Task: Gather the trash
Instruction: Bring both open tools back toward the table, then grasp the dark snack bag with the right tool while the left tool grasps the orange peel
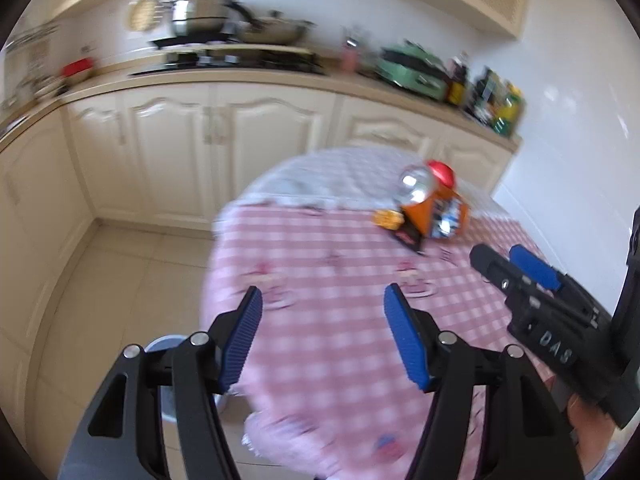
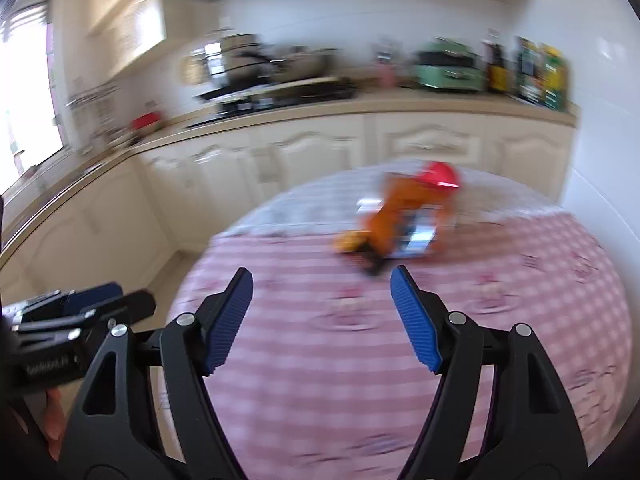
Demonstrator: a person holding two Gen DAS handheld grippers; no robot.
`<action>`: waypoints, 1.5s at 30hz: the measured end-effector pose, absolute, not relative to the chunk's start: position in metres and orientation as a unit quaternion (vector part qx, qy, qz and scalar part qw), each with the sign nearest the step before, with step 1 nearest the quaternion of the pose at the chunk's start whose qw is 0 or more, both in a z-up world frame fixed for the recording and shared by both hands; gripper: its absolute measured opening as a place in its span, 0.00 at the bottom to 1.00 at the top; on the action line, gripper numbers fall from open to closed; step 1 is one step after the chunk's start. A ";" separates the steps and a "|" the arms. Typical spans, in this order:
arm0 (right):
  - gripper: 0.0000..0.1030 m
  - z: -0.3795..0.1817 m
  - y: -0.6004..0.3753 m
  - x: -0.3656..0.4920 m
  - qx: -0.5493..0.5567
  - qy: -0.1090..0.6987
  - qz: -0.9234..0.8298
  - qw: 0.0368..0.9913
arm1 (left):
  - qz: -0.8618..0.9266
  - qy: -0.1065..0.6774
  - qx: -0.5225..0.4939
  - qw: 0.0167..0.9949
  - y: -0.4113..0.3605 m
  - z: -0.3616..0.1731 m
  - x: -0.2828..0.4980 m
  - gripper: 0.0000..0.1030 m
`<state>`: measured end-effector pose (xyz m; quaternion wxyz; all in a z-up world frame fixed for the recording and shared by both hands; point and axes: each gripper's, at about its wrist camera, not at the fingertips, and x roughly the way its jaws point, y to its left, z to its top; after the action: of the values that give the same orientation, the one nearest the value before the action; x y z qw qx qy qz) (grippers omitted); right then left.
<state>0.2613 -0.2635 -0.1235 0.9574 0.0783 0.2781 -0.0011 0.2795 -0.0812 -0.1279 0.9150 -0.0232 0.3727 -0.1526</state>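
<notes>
Frankly, blur smears the orange wrapper (image 2: pixel 394 216).

Black tongs (image 1: pixel 322 308), ribbed blue pads (image 2: pixel 416 320), silver screws.

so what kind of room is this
A home kitchen, most likely: cream cabinets under a long counter, steel pots on a stove, and a table with a pink checked cloth holding snack wrappers.

Both views are taken from above the near edge of the pink checked table (image 1: pixel 328 320) (image 2: pixel 400 360), facing the cream cabinets (image 1: pixel 224 136) (image 2: pixel 320 148) beyond it. The left view is set leftward of the table's middle, the right view nearer its centre. Table, trash pile (image 1: pixel 432 208) (image 2: pixel 400 216) and counter are shared.
</notes>
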 end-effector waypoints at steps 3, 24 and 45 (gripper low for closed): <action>0.70 -0.134 -0.298 0.277 0.102 0.296 -0.026 0.949 | -0.172 0.379 0.009 0.909 -0.121 -0.138 0.302 0.60; 0.69 -0.187 -0.254 0.393 0.099 0.413 -0.047 0.904 | -0.128 0.416 -0.041 0.899 -0.080 -0.172 0.359 0.60; 0.11 -0.189 -0.321 0.310 0.139 0.410 0.053 0.900 | -0.211 0.422 -0.001 0.882 -0.165 -0.178 0.392 0.61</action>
<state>0.3096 -0.3212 -0.1886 0.8999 0.1387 0.4100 0.0528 0.3922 -0.1647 -0.1784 0.8816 -0.0009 0.4224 -0.2107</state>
